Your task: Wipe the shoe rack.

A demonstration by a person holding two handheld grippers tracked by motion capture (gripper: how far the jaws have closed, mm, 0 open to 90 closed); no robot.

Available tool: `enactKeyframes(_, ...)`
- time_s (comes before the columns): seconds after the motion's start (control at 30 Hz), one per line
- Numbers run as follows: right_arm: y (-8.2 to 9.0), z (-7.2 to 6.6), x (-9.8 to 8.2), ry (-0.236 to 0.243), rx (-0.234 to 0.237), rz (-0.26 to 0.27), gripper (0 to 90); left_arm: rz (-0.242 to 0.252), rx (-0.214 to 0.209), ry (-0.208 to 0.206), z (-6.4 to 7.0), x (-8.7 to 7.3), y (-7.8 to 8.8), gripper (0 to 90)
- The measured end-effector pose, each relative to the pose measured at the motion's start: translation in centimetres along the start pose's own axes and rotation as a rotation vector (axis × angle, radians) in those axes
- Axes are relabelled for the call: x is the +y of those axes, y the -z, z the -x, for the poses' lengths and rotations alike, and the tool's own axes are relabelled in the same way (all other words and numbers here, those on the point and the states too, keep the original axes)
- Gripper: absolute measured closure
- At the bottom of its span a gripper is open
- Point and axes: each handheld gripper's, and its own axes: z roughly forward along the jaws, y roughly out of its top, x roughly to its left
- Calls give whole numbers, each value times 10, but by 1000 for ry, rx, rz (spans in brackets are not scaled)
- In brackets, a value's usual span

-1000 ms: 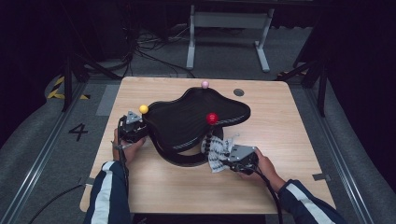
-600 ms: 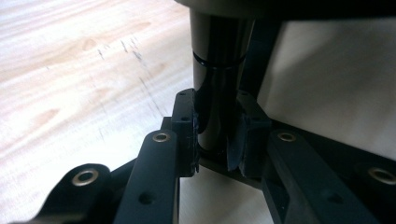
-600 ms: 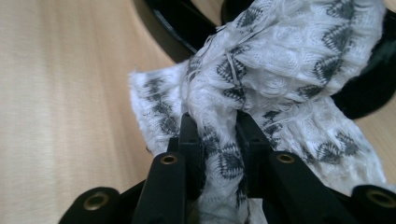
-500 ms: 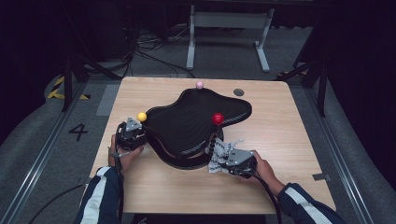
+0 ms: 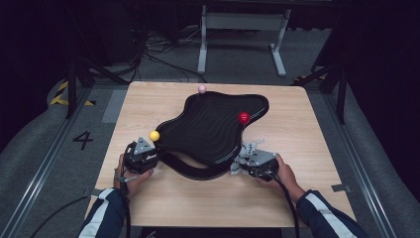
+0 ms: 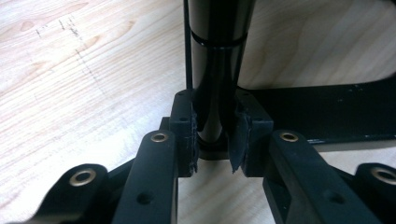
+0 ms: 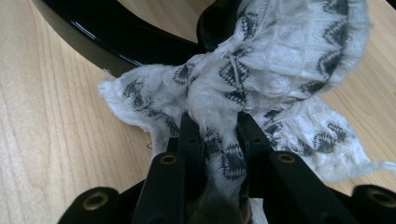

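Jaws, left: your left gripper (image 6: 212, 140) has its jaws clamped on a glossy black post (image 6: 217, 70), one pad pressing each side. The post rises straight up between them, and a thin ring runs round it above the grip.
Jaws, right: your right gripper (image 7: 219, 135) has its jaws closed on a bunched white cloth (image 7: 261, 79) with a dark woven pattern. A pinched fold runs down between the two jaws, and the rest spreads out beyond and to either side of them.
Cloth against the stand: in the right gripper view the cloth lies against the black curved base (image 7: 107, 46), with its loose edge on the desk (image 7: 51, 140).
Stand: from above you see the wavy black tray (image 5: 213, 129) raised over the desk (image 5: 317, 129), its curved base arcing below the tray's near edge.
Your hands: in the high view the left gripper (image 5: 141, 156) sits at the tray's near left corner and the right gripper (image 5: 252, 161) at its near right side, both just beside the base.
Balls: a yellow ball (image 5: 154, 135) stands just beyond your left gripper, a red ball (image 5: 243, 117) on the tray's right part, a pink ball (image 5: 201, 88) at its far edge.
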Motion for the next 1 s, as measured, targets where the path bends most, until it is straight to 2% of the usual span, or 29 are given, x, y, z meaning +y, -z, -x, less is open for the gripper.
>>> enactKeyframes(0.13, 9, -1, -2, 7, 30, 42, 757, 6, -2, 14, 0, -2, 1, 724)
enactKeyframes(0.3, 25, -2, 2, -3, 35, 114, 760, 9, 2, 20, 2, -2, 1, 725)
enactKeyframes(0.5, 38, -7, 15, 13, 35, 190, 759, 15, 0, 20, 6, -3, 1, 725)
enactKeyframes(0.57, 42, -6, 18, 6, 34, 227, 759, 6, 5, 8, 6, -3, 2, 725)
enactKeyframes(0.7, 49, -5, 25, 29, -10, 265, 759, 23, -7, 24, 6, -3, 1, 727)
enactKeyframes(0.77, 50, -2, 28, 42, -30, 274, 760, 8, -9, 16, 7, -2, 1, 729)
enactKeyframes(0.83, 51, 0, 29, 38, -49, 290, 759, 15, -13, 25, 8, -3, 1, 730)
enactKeyframes(1.0, 60, 5, 37, 33, -87, 348, 759, 10, -15, 12, 9, -2, 0, 731)
